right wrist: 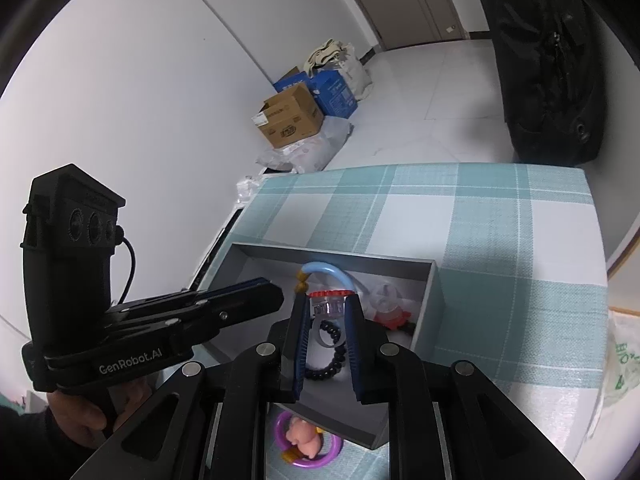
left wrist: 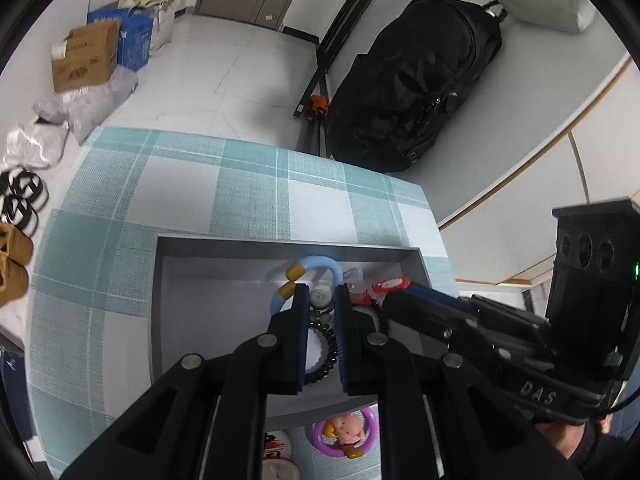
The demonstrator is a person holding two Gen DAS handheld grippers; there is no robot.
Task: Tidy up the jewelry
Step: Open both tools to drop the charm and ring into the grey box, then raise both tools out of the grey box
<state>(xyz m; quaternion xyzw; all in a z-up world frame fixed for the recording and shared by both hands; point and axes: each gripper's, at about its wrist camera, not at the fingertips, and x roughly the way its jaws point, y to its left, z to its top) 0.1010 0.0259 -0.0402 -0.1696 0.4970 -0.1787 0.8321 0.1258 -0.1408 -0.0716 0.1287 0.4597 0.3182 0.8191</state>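
- Nearest, behind the jaws, a purple ring (right wrist: pixel 308 460) lies on the checked surface (right wrist: pixel 500 240).
- Right gripper (right wrist: pixel 328 300) jaws pinch a clear red-topped ring (right wrist: pixel 329 305) over the black bead bracelet (right wrist: pixel 334 356) inside the grey box (right wrist: pixel 434 304).
- Left gripper (left wrist: pixel 322 290) jaws are closed; the blue hoop (left wrist: pixel 320 262) curves just beyond.

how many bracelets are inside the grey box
2: a black bead bracelet near the front between the fingers, and a light blue one with gold ends against the back wall. More may be hidden behind the grippers.
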